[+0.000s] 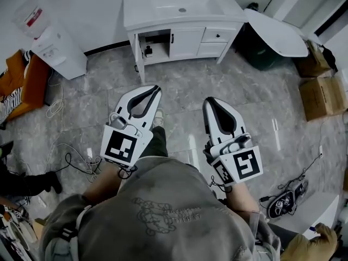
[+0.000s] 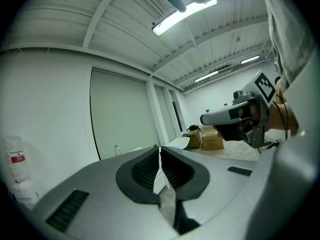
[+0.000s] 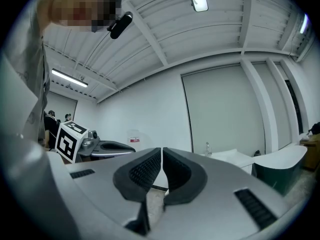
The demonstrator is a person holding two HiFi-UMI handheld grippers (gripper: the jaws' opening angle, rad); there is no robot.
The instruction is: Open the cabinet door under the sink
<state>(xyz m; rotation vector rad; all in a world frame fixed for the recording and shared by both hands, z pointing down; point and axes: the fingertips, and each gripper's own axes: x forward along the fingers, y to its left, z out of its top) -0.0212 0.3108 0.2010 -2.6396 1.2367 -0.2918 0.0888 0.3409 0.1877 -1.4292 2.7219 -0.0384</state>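
In the head view the cabinet [image 1: 185, 37] stands against the far wall under the sink [image 1: 182, 7], well apart from both tools, so I judge the approach has not begun. The left gripper [image 1: 156, 88] and right gripper [image 1: 210, 100] are held low in front of the person, side by side and pointing toward the cabinet, probably a carrying pose. The middle door [image 1: 186, 42] is flat and closed. The bay [image 1: 155, 45] to its left looks dark with something small inside; I cannot tell whether a door there is swung aside or absent. The person's own body cuts off the lower picture. In the left gripper view the left gripper [image 2: 160, 171] has its jaws pressed together with nothing between them. The camera tilts up at wall and ceiling, so the cabinet front is hidden behind the jaws, and only a blurred tap [image 2: 116, 149] peeks over them. In the right gripper view the right gripper [image 3: 162, 169] likewise has its jaws closed and empty; the tap [image 3: 207, 148] and sink edge show, but no door.
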